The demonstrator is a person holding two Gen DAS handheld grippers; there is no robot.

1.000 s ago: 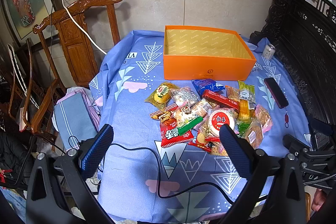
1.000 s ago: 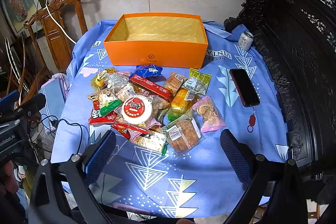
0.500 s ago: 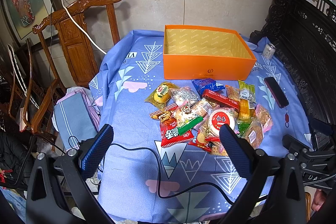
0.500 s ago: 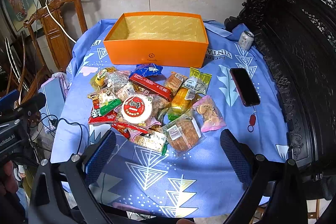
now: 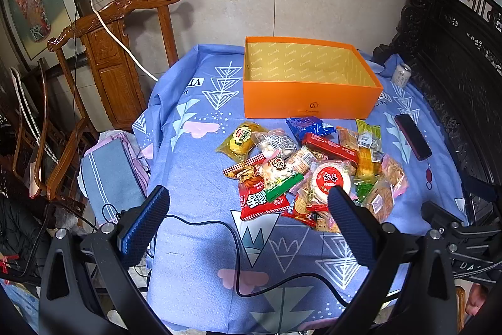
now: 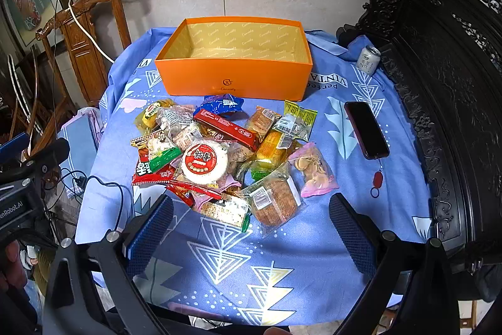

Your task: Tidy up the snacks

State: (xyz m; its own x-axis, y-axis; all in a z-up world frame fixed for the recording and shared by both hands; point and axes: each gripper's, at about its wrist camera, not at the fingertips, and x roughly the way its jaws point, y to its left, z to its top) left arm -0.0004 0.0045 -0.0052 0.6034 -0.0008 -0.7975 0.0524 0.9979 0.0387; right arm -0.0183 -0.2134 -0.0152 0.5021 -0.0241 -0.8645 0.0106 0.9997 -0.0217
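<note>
Evidently, we are finding nothing packed: the open orange cardboard box (image 6: 233, 74) is sitting bare near the tabletop's far edge, while the heap of wrapped snack packets (image 6: 226, 156) is lying mid-table. Both left gripper (image 5: 248, 217) and right gripper (image 6: 251, 223) are hovering spread, holding nothing.

Right claw (image 6: 251, 228) gapes above snack pile (image 6: 226, 156) before orange box (image 6: 233, 77).

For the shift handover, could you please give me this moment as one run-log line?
left gripper: open, empty | right gripper: open, empty | snack pile: on tablecloth | orange box: no snacks visible inside
</note>
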